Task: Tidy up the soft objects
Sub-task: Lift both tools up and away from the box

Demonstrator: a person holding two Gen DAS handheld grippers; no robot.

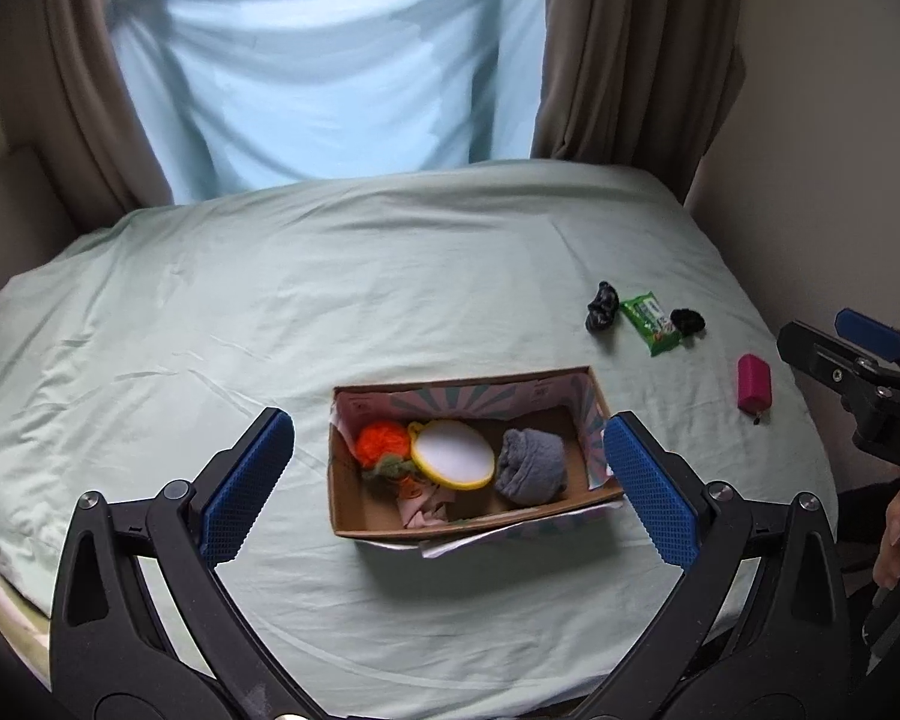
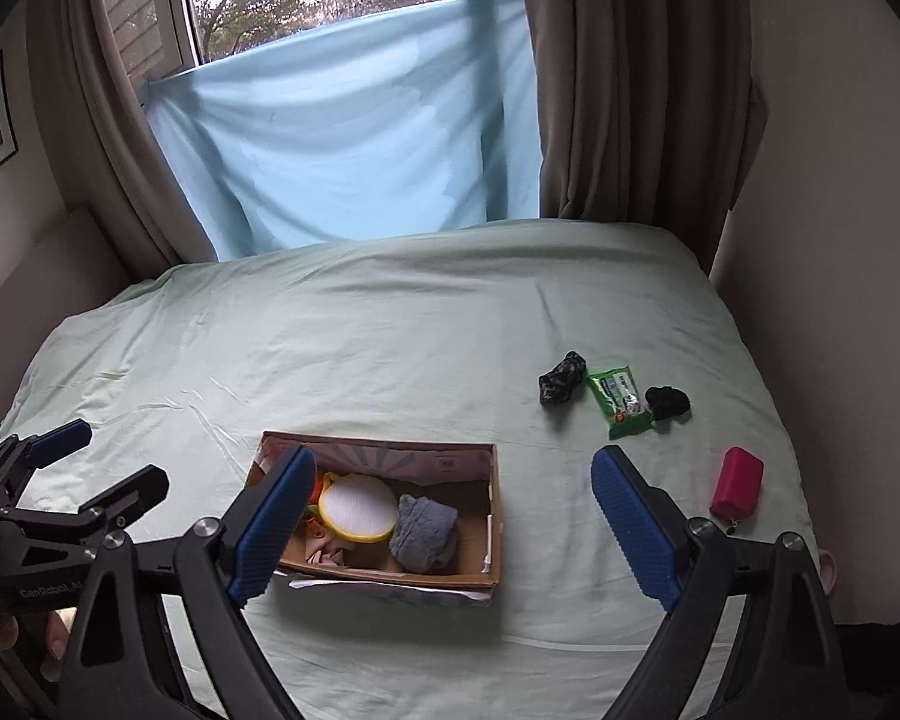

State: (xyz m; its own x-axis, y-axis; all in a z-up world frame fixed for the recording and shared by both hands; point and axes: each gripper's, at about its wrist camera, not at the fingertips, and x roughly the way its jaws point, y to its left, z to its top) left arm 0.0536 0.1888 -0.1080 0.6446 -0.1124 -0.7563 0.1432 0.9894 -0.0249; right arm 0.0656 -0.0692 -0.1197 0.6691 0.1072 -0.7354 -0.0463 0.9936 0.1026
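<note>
We see a cardboard box [image 1: 474, 516] on the pale green bed [image 1: 330, 312], holding an orange fluffy piece [image 1: 379, 443], a round white pad with a yellow rim [image 1: 453, 453], a folded grey cloth [image 1: 531, 467] and some pinkish fabric [image 1: 426, 507] we cannot identify, half buried under the pad. In the right wrist view one blue fingertip [image 2: 273, 519] covers the orange piece and the box's left end. The box's inner wall carries a printed pattern and small marks, too small for us to read.

To the right of the box, on the sheet, lie a dark patterned scrunchie [image 1: 602, 306], a green packet [image 1: 651, 324] and a black scrunchie [image 1: 688, 321], the three just beside one another, the packet touching the black one. The packet's print is illegible to us. A pink case [image 1: 754, 383] with a small pull lies apart, nearer the bed's edge.

Our left gripper [image 1: 450, 474] hangs above the box with its jaws wide apart and nothing between the pads. Our right gripper [image 2: 450, 525] is likewise spread wide and empty. On the left gripper's body in the right wrist view we read "GenRobot", its end cut off; the left wrist view shows only "DA" on the other gripper. A hand [image 1: 894, 540] is partly visible at the frame's edge.
</note>
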